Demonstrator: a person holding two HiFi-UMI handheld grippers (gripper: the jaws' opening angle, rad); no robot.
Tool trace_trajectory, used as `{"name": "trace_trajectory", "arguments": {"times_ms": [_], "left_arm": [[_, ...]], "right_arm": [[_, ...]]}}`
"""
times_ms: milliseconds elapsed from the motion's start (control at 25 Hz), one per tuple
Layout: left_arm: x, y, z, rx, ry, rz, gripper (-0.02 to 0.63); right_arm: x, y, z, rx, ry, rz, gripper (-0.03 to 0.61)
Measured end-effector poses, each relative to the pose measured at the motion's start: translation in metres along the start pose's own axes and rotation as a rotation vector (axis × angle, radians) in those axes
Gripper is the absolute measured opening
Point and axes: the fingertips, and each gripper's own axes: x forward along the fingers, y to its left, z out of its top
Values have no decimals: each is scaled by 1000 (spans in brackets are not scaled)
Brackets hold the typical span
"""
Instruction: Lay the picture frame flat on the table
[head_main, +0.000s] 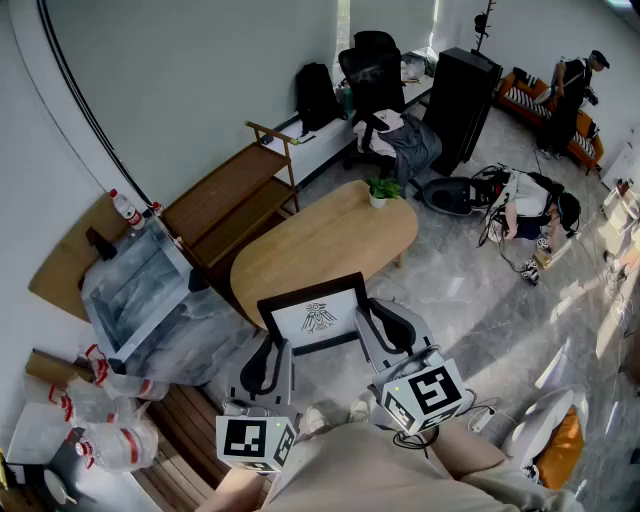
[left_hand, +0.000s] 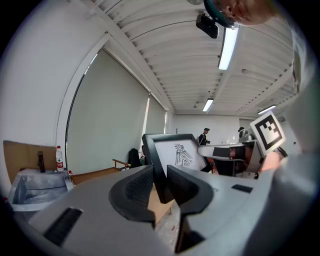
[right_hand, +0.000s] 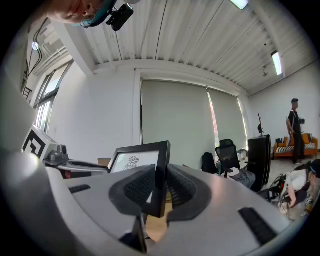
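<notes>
Picture frame (head_main: 318, 318) (tilted) — left gripper (left_hand: 161, 184) and right gripper (right_hand: 161, 183) each clamp one side edge.

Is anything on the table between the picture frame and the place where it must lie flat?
Nothing visible does. The left tool and the right tool grip the picture frame by its sides over the near end of the table, which is bare. Only a small potted plant stands at the far end.

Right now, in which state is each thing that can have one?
picture frame: held up by both side edges, not yet laid flat
left gripper: shut on the frame's left edge
right gripper: shut on the frame's right edge
table: potted plant at far end
</notes>
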Motion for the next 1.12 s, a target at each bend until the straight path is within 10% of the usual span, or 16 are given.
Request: {"name": "trace_trajectory", "arguments": {"times_ms": [1120], "left_arm": [[46, -75, -14, 17, 19, 41, 84]], "right_arm": [[-27, -84, -17, 34, -10, 50, 54]]}}
